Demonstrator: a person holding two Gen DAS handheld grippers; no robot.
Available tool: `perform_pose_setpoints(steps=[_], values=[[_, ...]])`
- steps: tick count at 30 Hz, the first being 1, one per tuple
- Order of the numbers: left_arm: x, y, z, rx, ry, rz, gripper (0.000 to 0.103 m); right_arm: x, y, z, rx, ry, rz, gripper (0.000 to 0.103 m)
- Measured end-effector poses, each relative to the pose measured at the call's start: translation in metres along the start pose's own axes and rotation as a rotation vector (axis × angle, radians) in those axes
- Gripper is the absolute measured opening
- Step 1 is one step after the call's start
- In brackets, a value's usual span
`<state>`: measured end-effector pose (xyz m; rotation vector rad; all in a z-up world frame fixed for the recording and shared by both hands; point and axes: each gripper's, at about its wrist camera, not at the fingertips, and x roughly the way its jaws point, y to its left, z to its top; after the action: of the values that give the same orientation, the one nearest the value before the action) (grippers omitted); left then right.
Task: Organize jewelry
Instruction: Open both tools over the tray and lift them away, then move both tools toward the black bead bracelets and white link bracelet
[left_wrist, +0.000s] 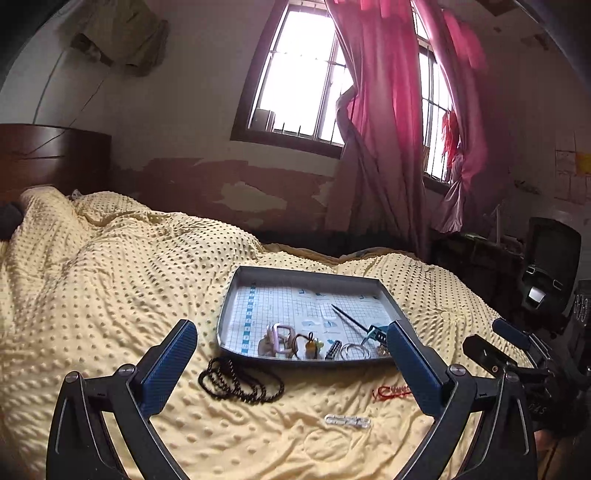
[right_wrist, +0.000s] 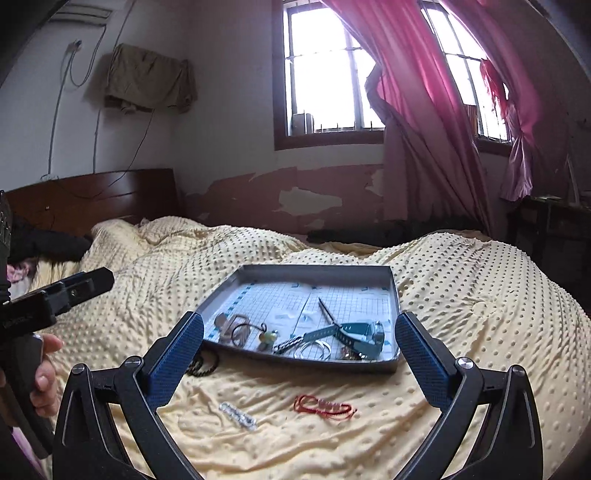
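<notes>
Lying outside the tray (right_wrist: 395, 295): red cord (right_wrist: 324, 405), clear bracelet (right_wrist: 238, 415), black beads (left_wrist: 240, 380).

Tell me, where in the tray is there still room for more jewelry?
The far half of the tray is bare, except for a thin dark stick. The near edge is crowded: rings, a watch and a pink clip. The beads, red string and clear clip still lie on the blanket.

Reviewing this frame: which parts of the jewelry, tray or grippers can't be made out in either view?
- Black bead necklace: right wrist view, mostly behind the right hand-held gripper finger; whole in the left view.
- Tray near right corner: left wrist view, covered by the left hand-held gripper finger.
- Watch: face too small to read.
- Clear clip: detail blurred.
</notes>
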<state>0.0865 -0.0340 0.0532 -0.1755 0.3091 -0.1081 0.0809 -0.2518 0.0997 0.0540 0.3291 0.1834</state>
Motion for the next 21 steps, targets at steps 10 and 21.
perform_pose_setpoints(steps=[10, 21], values=[[-0.014, 0.033, -0.045, 0.084, 0.116, 0.046, 0.103, -0.02, 0.022, -0.029, -0.026, 0.128, 0.046, 0.102], [0.011, 0.058, -0.088, 0.055, 0.298, 0.096, 0.103, 0.013, 0.015, -0.069, 0.051, 0.36, 0.054, 0.102]])
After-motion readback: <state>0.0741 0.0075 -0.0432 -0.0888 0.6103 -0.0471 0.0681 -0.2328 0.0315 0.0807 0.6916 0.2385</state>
